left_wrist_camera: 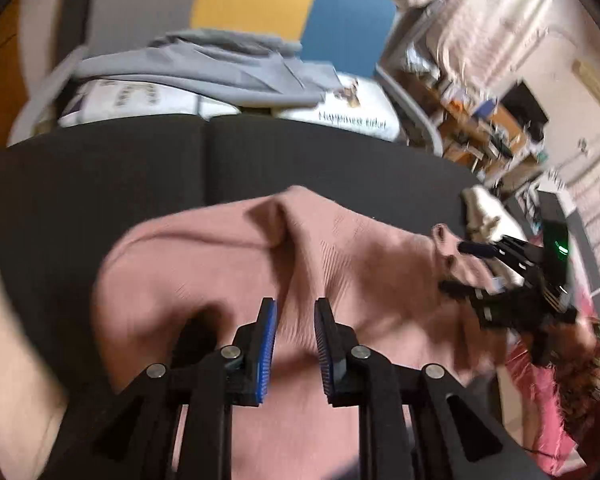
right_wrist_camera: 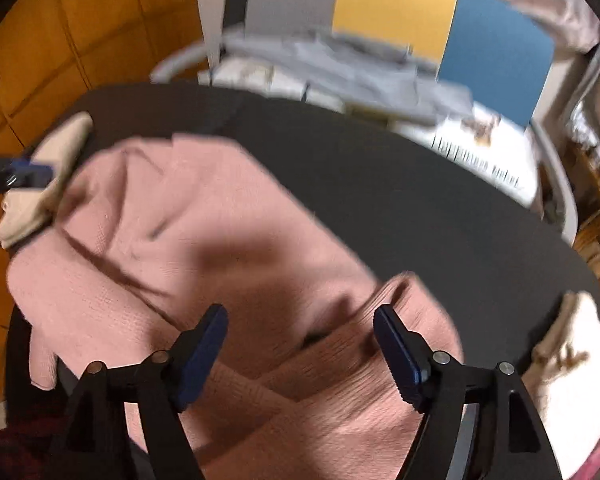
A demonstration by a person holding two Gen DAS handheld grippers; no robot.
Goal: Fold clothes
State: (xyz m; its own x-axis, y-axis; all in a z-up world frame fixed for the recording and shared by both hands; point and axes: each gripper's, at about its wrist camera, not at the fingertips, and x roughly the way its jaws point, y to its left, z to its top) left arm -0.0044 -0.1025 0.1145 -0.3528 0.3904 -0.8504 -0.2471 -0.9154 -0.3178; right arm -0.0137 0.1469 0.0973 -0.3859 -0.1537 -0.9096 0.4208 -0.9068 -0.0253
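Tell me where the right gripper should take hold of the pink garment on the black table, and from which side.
Probably the raised ribbed fold of the pink garment, beside the right gripper's right finger. It stands up off the black table, so open jaws coming down from above could straddle it and pinch a single ridge. The flatter cloth around it offers less to bite. Motion blur hides the layers.

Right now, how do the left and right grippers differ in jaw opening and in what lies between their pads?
The left gripper has its jaws narrow, a slim gap between the pads; the right gripper stands wide open. The left's gap frames only a thin strip of the pink garment, while the right's spans a raised fold. Neither visibly pinches cloth. Both have blue pads and point down at the garment on the dark table.
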